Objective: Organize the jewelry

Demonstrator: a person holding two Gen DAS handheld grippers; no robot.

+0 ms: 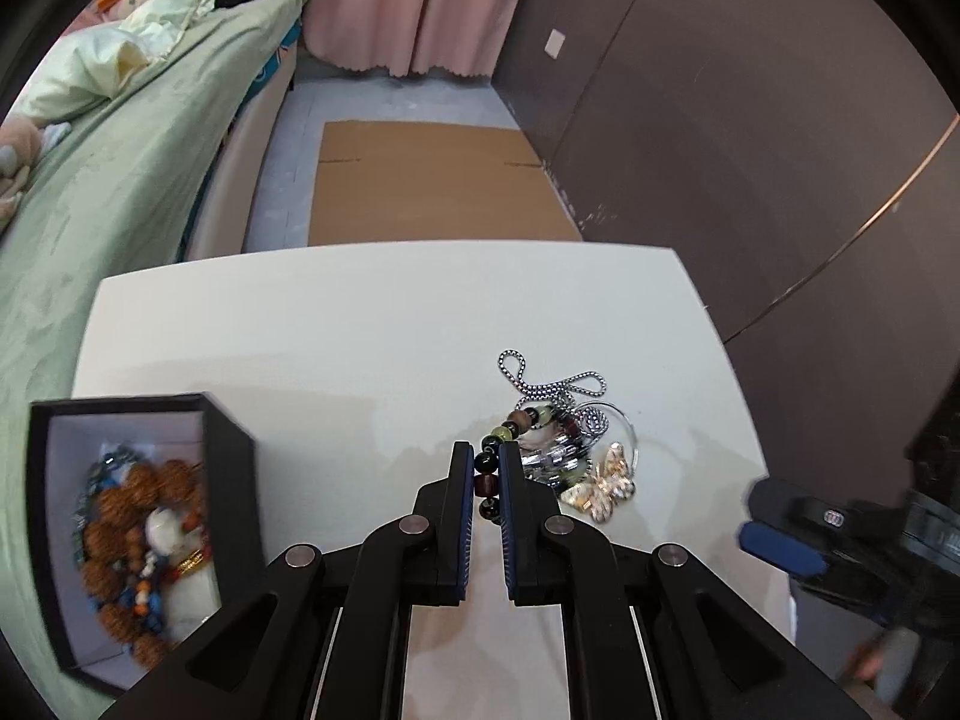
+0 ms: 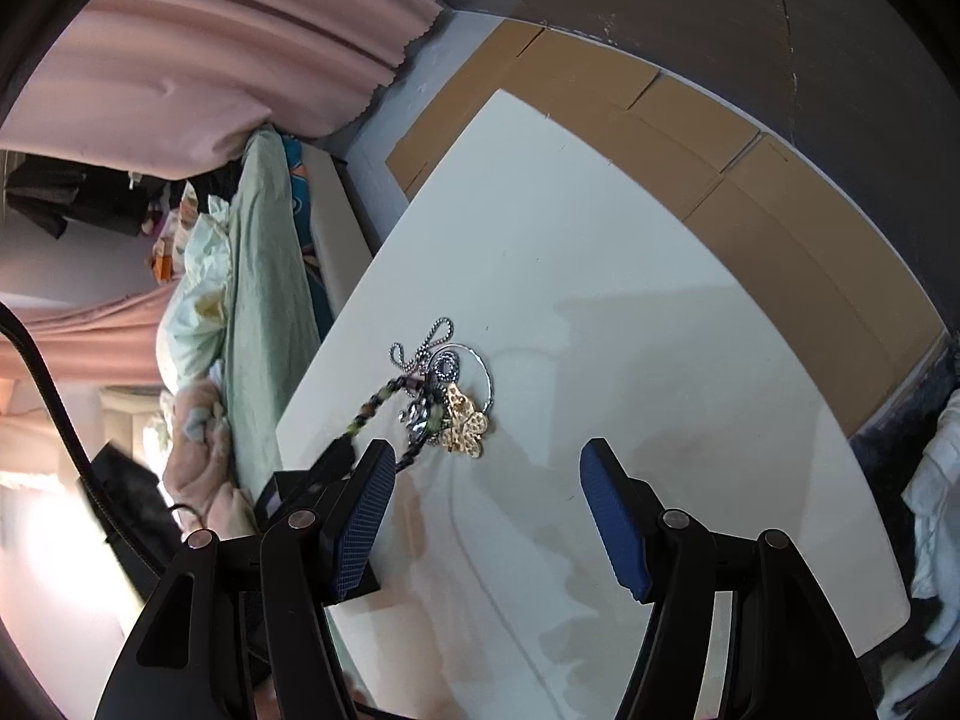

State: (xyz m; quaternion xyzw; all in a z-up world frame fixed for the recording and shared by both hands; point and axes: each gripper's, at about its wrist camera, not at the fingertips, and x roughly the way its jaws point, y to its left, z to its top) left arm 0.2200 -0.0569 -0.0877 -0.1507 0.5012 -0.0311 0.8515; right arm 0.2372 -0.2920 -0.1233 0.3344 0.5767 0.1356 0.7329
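Left tool [image 1: 485, 483] clenching beaded bracelet [image 1: 487, 474], lifting from pile [image 1: 564, 456] on table [image 1: 300, 330]; right tool [image 2: 486, 510] hanging released. Next: carrying bracelet clear of tangle into black box [image 1: 231, 450].

Beaded bracelet [image 1: 487, 483] — between closed tongs [image 1: 486, 462]

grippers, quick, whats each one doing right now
Left gripper: shut on the beaded bracelet.
Right gripper: open, holding nothing, above the white table.

box [image 1: 231, 468]: table [image 1: 300, 330] left | jewelry pile [image 1: 564, 450]: table right, apart from box
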